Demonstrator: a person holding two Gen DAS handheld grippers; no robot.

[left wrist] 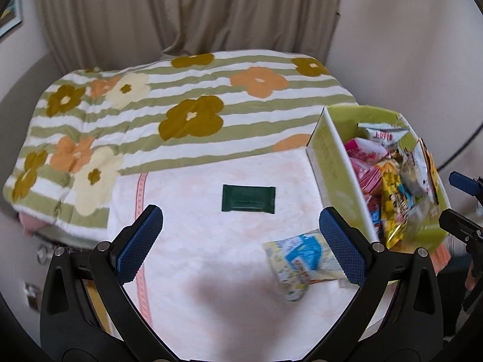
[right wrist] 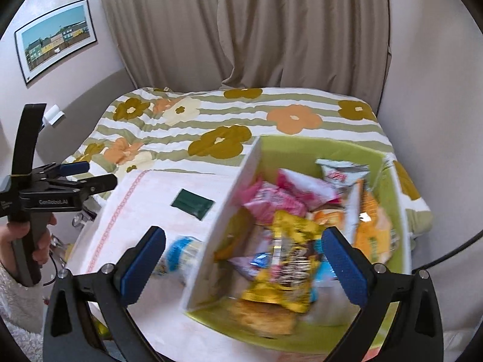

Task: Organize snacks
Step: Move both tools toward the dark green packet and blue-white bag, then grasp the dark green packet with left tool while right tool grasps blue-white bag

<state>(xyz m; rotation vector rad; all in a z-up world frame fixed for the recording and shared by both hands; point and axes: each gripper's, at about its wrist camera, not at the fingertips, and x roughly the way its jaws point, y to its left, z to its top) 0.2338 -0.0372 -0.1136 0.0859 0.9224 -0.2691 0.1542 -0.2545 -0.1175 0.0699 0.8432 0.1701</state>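
Where curtain (left wrist: 187,9) hangs, floral quilt (left wrist: 187,114), towel (left wrist: 211,241).

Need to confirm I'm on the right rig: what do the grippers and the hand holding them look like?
Both grippers, left gripper and right gripper, are matte black linkages with silver pivot screws and blue textured pads. The left one's body carries white lettering and a dark pistol handle, gripped by a bare hand in a fuzzy white sleeve.

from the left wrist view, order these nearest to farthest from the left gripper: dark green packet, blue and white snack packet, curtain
1. blue and white snack packet, on the white towel beside the left gripper's right finger.
2. dark green packet, farther ahead, mid-towel.
3. curtain, behind the floral blanket at the back.
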